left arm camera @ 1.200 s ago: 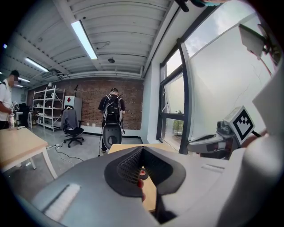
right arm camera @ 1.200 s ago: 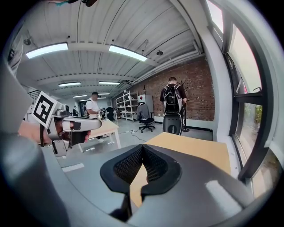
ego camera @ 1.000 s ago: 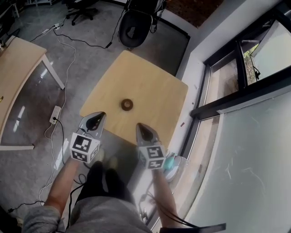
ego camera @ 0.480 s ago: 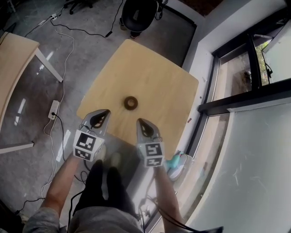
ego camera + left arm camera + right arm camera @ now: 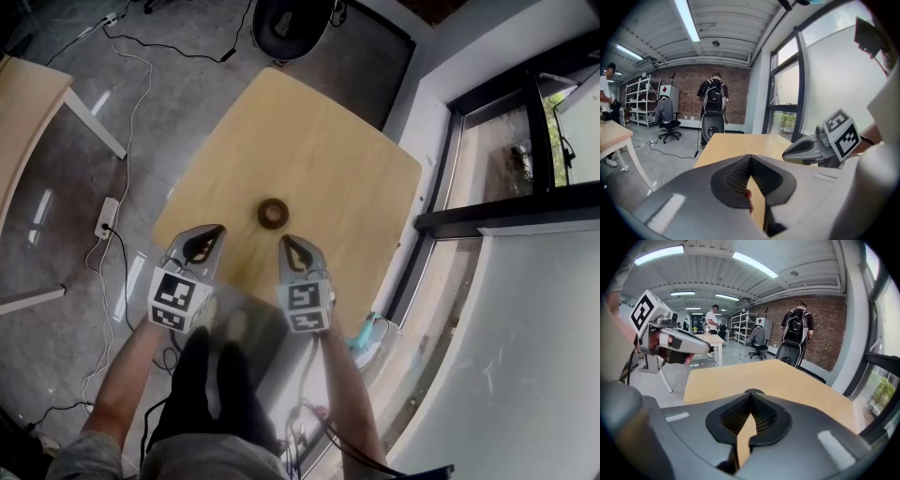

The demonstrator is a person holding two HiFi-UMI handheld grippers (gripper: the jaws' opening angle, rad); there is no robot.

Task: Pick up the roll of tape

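The roll of tape (image 5: 273, 213), a small dark brown ring, lies flat near the middle of the light wooden table (image 5: 328, 159). My left gripper (image 5: 214, 231) hovers over the table's near edge, to the left of the roll and short of it, jaws shut and empty. My right gripper (image 5: 285, 241) is just short of the roll, also shut on nothing. In the left gripper view the shut left gripper (image 5: 750, 156) has the right gripper (image 5: 806, 149) beside it. In the right gripper view the right gripper (image 5: 750, 394) points along the tabletop (image 5: 787, 380).
A black chair (image 5: 286, 19) stands beyond the table's far corner. A second table (image 5: 28, 94) is at the left, with a power strip (image 5: 105, 217) and cables on the floor. A dark window frame (image 5: 487, 202) runs along the right. People stand by the brick wall (image 5: 797, 329).
Both grippers have come down and forward over the table's near edge, closer to the roll. The right gripper has rolled a little. Both stayed shut.
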